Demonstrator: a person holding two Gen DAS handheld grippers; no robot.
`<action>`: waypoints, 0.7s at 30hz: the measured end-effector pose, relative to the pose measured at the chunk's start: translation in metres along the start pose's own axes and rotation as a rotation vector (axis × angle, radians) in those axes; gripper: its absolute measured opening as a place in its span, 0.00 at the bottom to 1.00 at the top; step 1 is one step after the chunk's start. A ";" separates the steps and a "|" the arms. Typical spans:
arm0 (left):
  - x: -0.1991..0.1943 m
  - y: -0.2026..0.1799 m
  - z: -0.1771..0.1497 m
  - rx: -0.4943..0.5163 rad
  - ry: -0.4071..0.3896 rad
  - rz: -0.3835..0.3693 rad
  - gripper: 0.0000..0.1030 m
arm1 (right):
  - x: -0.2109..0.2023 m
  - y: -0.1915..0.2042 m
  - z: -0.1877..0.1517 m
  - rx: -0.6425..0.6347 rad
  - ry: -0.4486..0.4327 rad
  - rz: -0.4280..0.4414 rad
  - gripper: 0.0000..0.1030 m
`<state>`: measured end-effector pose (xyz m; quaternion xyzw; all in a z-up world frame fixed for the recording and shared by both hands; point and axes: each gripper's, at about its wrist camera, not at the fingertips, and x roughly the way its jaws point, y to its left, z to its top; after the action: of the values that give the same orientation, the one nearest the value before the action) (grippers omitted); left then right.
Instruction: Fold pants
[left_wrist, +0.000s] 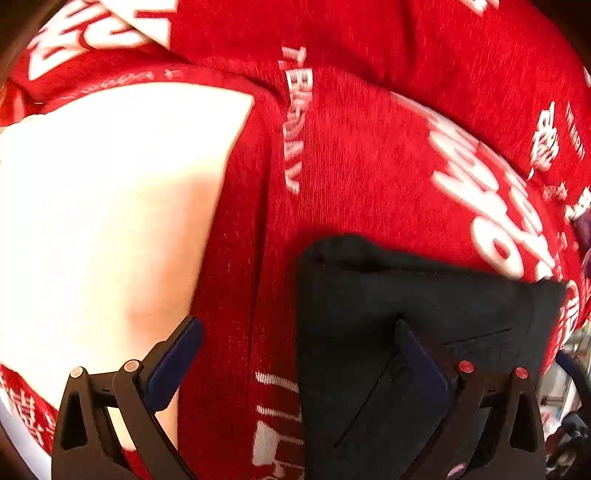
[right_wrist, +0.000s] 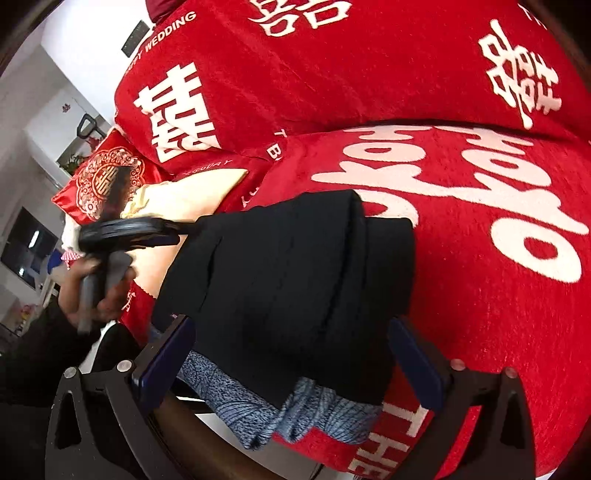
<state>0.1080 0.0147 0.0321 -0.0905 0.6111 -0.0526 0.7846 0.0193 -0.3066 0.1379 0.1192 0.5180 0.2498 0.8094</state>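
Two claws are over the red sofa cover (right_wrist: 461, 295), and the black pants (right_wrist: 295, 273) already lie on it as a thick folded bundle, so my guess is the folding is at its last stage. From the right wrist view, the right claw (right_wrist: 291, 354) stands wide, its blue pads (right_wrist: 166, 358) flanking the near end of the bundle without pressing it. A blue-grey patterned cloth (right_wrist: 295, 417) pokes out underneath, right at that claw's mouth. The left claw (left_wrist: 295, 365) is also spread wide, with the pants ahead of its right-hand finger (left_wrist: 421, 369) and a cream cushion (left_wrist: 110, 221) ahead of the other. Whether that finger touches the fabric I cannot tell. Next, I would expect a final pat or tuck of the near edge, or simply backing both claws away without snagging the top layer
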 end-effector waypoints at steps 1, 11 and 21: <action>-0.006 0.000 -0.002 0.005 -0.018 -0.020 1.00 | 0.001 0.000 0.000 0.001 0.002 0.000 1.00; -0.021 -0.014 -0.093 0.155 0.042 -0.338 1.00 | 0.013 -0.051 -0.022 0.150 0.035 0.084 1.00; 0.006 -0.025 -0.087 0.142 0.042 -0.358 1.00 | 0.053 -0.046 -0.014 0.105 0.053 0.174 1.00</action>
<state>0.0262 -0.0173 0.0114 -0.1410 0.5962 -0.2362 0.7543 0.0380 -0.3184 0.0698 0.1993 0.5392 0.2945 0.7634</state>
